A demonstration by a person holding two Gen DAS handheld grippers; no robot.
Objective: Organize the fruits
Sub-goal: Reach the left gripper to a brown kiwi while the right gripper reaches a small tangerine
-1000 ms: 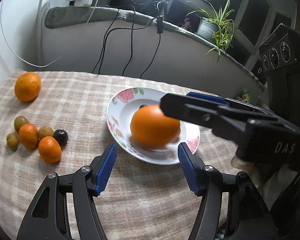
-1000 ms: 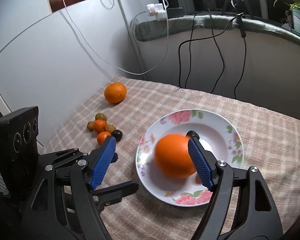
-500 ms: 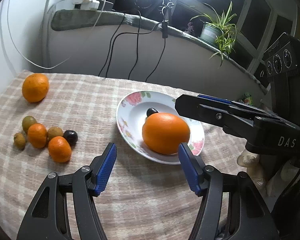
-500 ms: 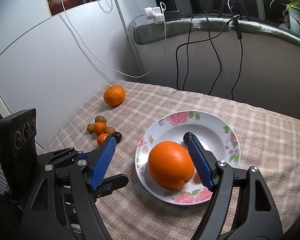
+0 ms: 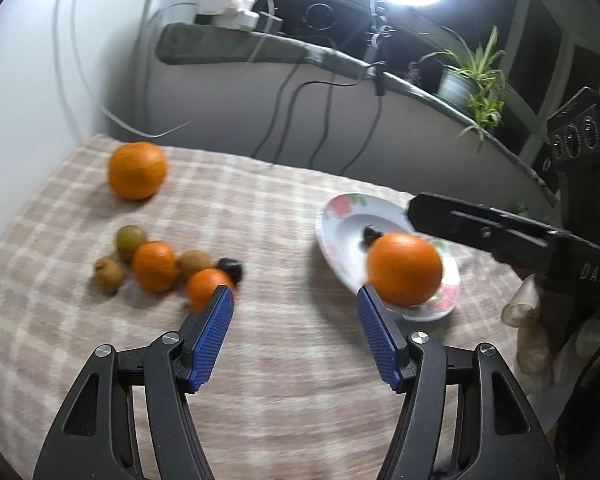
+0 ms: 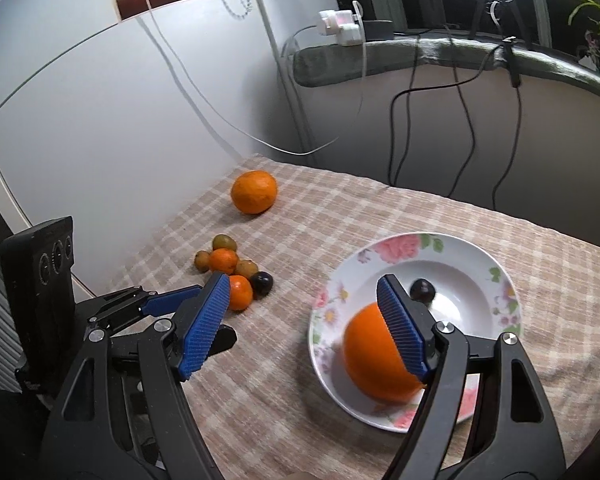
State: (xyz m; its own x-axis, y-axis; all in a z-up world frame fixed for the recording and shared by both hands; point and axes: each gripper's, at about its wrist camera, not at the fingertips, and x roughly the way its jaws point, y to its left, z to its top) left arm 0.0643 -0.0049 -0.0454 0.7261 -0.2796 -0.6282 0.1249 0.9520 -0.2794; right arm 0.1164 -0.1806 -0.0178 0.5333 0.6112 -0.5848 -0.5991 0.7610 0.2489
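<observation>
Swung toward the small fruits, the left gripper is held wide with nothing inside — the right gripper too. The big orange is left on the plate — beside a dark plum.

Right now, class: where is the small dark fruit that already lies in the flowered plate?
The small dark fruit lies in the hollow of the flowered plate, just beyond the large orange in the right wrist view, away from the fruit cluster.
</observation>
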